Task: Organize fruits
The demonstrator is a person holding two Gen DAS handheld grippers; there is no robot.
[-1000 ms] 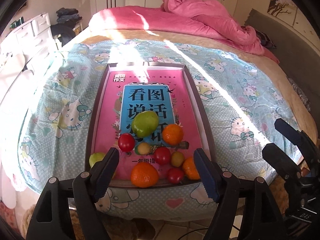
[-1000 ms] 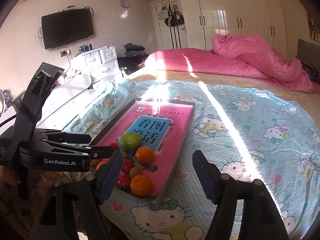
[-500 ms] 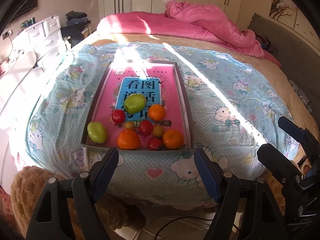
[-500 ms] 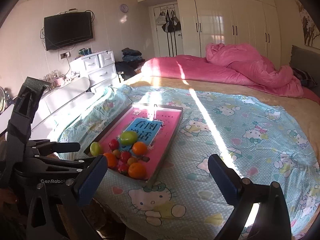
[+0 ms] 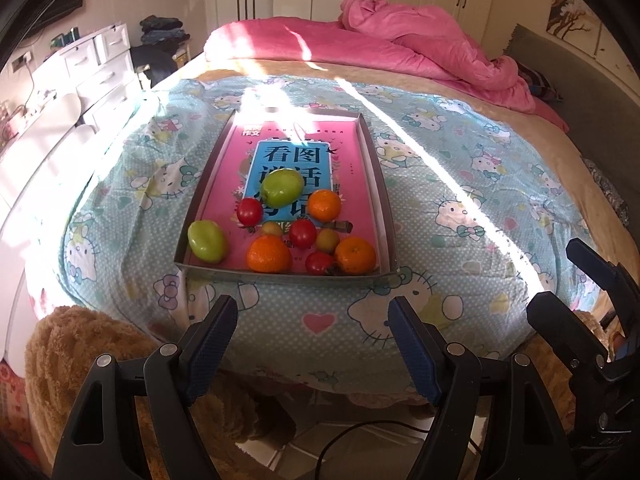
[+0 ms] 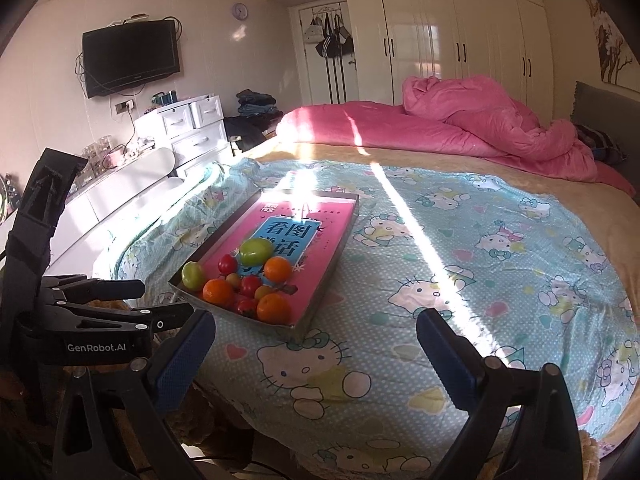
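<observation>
The bed (image 5: 460,240) with its cartoon-cat sheet filled most of both views; the tray (image 5: 384,216) lay on it near the foot edge, centre of frame in the left wrist view, left of centre in the right wrist view (image 6: 340,248); its long axis ran away from me, toward the pink duvet (image 5: 400,48) at the top of frame; a pink book cover lined the tray floor.

All fruit sat bunched at the tray's near end, i.e. lower part of the tray in both views; largest first: green fruit (image 5: 282,187) on the blue title patch, a 2nd green one (image 5: 207,240) by the tray's left wall, three oranges (image 5: 269,254) incl. one at lower right (image 5: 355,255) and one further up (image 5: 325,205), then red tomatoes (image 5: 250,211), then small yellowish ones (image 5: 328,240).

My left gripper (image 5: 312,344) sat low centre of its frame, jaws spread, nothing betw. them, pointing straight up the tray's long axis; fruit directly above it in frame, apart, w/ a strip of sheet between.

My right gripper (image 6: 316,352) also spread wide, empty; tray lay up and left of it in frame, so off to its side.

My read: left hand was nearer and better lined up w/ the fruit; right would've needed to swing leftward first.
</observation>
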